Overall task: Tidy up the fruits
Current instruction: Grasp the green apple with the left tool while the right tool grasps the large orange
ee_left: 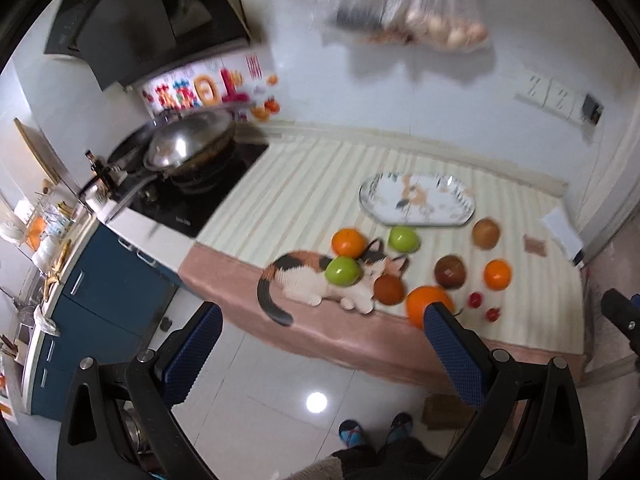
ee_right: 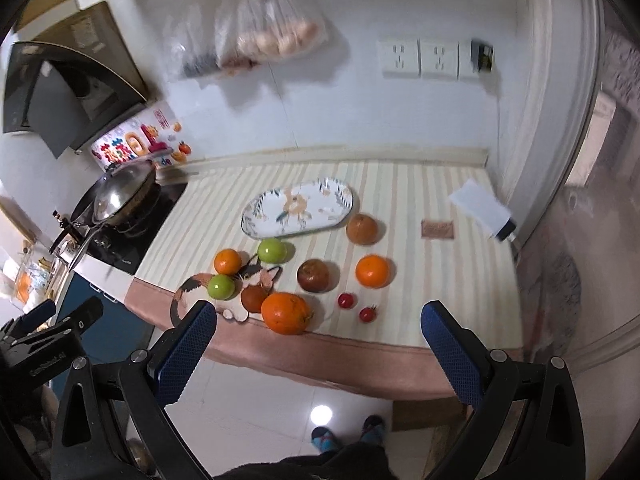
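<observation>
Several fruits lie on a striped cloth on the counter: a big orange (ee_right: 285,313) at the front edge, two smaller oranges (ee_right: 372,271) (ee_right: 227,261), two green apples (ee_right: 272,250) (ee_right: 221,286), brown fruits (ee_right: 313,275) (ee_right: 361,229) and two small red ones (ee_right: 346,300). An empty oval floral plate (ee_right: 298,209) lies behind them; it also shows in the left wrist view (ee_left: 418,199). My left gripper (ee_left: 322,334) is open, off the counter's front edge, left of the big orange (ee_left: 428,304). My right gripper (ee_right: 318,330) is open and empty, in front of the fruits.
A cat-shaped mat (ee_left: 316,280) lies under the left fruits. A wok with a lid (ee_left: 188,144) sits on the stove at the left. A bag of eggs (ee_right: 276,36) hangs on the wall. A white box (ee_right: 482,204) lies at the right edge.
</observation>
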